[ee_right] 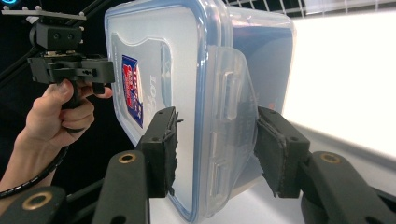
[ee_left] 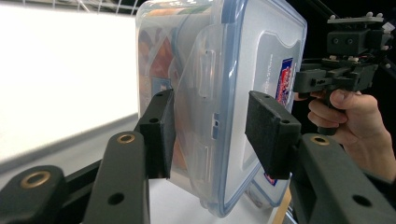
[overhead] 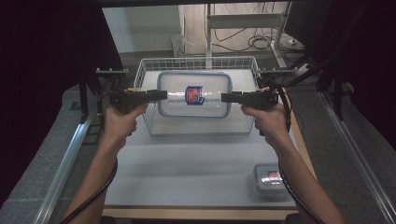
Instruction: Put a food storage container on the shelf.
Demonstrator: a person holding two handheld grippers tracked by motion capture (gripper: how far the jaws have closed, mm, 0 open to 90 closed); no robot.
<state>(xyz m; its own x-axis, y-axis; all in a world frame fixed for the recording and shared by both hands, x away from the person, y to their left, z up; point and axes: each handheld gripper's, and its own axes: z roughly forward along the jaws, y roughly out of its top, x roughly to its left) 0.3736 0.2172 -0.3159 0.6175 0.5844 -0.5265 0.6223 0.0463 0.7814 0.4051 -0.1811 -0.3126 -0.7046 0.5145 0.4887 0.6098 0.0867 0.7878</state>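
A large clear plastic box [overhead: 194,94] with a blue-rimmed lid and a red-and-blue label hangs level over a white wire basket [overhead: 144,70]. My left gripper [overhead: 161,95] is shut on the box's left end and my right gripper [overhead: 226,97] on its right end. In the left gripper view, the pads [ee_left: 161,130] press base and lid on either side of the side latch of the box [ee_left: 210,84], with the right gripper [ee_left: 336,77] beyond. The right gripper view has its pads [ee_right: 161,149] clamping the box [ee_right: 196,84] the same way.
The basket stands at the back of the white table [overhead: 187,163]. A small lidded plastic box [overhead: 270,178] sits near the table's front right corner. Dark curtains hang on both sides, and a metal frame with cables stands behind the table.
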